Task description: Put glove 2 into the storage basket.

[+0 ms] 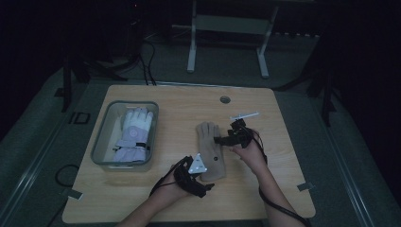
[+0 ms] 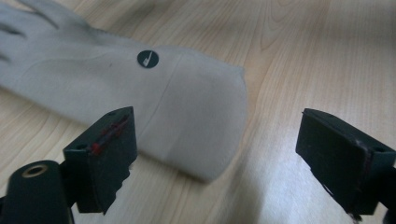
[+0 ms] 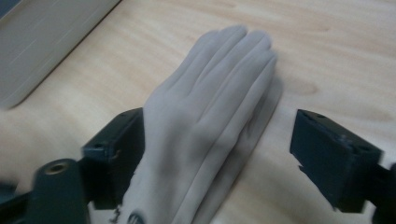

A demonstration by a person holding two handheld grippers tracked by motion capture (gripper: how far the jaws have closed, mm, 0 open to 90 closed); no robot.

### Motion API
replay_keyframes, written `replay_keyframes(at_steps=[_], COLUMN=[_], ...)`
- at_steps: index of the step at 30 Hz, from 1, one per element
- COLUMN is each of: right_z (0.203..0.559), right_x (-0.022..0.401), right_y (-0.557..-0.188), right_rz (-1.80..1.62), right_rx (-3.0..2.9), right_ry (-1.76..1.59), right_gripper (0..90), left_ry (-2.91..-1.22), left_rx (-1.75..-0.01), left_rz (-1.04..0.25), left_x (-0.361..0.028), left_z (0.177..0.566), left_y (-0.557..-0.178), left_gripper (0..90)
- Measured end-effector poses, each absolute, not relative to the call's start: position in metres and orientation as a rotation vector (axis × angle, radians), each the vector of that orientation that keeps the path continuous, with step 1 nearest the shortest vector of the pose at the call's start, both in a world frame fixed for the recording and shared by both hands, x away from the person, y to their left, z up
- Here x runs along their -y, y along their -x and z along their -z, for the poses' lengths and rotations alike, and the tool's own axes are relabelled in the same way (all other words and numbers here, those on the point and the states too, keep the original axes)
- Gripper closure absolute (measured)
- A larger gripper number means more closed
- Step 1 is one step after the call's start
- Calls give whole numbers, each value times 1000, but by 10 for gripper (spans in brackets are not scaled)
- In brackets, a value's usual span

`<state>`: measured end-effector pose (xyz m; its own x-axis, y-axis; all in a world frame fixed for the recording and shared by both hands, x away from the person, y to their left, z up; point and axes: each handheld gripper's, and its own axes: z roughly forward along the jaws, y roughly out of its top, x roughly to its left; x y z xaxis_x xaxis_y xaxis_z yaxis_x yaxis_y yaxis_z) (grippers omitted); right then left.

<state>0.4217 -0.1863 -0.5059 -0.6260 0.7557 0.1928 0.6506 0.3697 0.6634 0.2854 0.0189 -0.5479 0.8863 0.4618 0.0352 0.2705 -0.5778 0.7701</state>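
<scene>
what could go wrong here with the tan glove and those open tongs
1. The flat tan fabric glove lies limp on the wooden table; the left tongs, open around its cuff, may close short and miss the fabric.
2. The clear plastic bin already holds a white-and-lilac glove, so a second could snag the rim.

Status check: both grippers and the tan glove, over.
Left gripper open at the tan glove's cuff. Right gripper open over its fingers, nothing gripped. Glove flat on table; white glove in bin, clear of the work.
</scene>
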Motion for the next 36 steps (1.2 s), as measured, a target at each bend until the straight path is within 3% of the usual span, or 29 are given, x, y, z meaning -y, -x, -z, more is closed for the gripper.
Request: replay_keyframes(at_steps=[3, 11, 16, 26, 29, 36], right_z=[511, 534, 545, 543, 542, 540], right_x=[184, 172, 171, 166, 166, 162], right_y=[-433, -454, -458, -455, -454, -452], right_rz=[-1106, -1039, -1073, -1001, -997, -991], right_rx=[-2469, -2493, -2552, -2600, -2595, -2573], right_ry=[-1321, -1448, -1469, -1389, -1384, -1368], right_gripper=[274, 277, 375, 607, 650, 714], left_ry=[-2243, -2295, -2376, -2420, -2441, -2448], left_rx=[-485, -469, -465, -451, -439, -443], left_rz=[-301, -317, -292, -326, -358, -442], left_x=[-11, 2, 6, 10, 11, 13], left_z=[548, 553, 561, 560, 559, 555], left_y=[-288, -297, -304, -307, -307, -308], left_gripper=[153, 218, 232, 364, 436, 759])
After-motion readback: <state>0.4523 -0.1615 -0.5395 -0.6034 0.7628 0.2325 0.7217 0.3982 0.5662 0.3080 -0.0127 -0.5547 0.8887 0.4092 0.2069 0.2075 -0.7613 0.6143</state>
